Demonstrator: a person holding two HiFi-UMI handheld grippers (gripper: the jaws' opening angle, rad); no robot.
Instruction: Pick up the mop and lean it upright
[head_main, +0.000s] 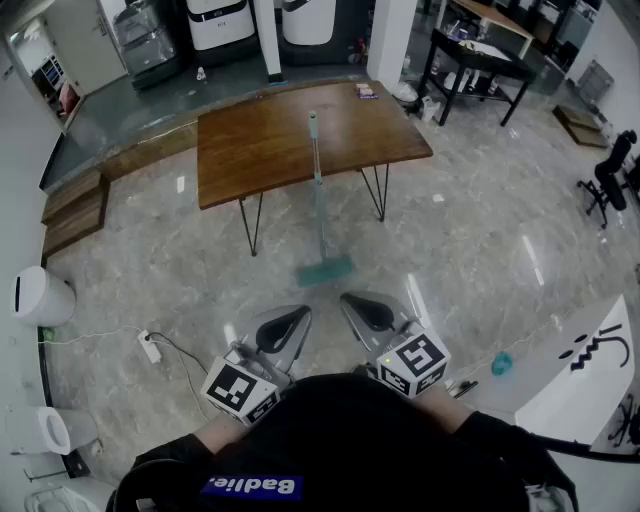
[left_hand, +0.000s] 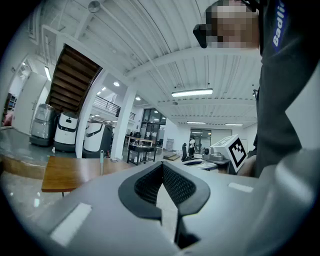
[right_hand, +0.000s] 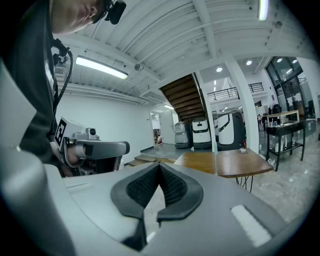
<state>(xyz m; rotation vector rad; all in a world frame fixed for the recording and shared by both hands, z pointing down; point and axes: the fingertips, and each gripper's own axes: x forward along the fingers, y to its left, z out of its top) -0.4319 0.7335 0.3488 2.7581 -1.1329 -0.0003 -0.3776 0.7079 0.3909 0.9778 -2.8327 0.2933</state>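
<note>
Mop (head_main: 319, 200) already leans upright against the brown wooden surface (head_main: 260, 150); the task looks finished.
Thin pale-green pole, flat teal head resting on the glossy marble floor (head_main: 470, 250); the left hand-held gripper (head_main: 290, 325) and the right hand-held gripper (head_main: 358, 308) have ribbed black pads pressed together, empty, well apart from the mop.

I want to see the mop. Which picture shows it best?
The head view: the whole mop shows, head on the floor, handle leaning on the table. The left and right gripper views show only its thin handle, far off.
</note>
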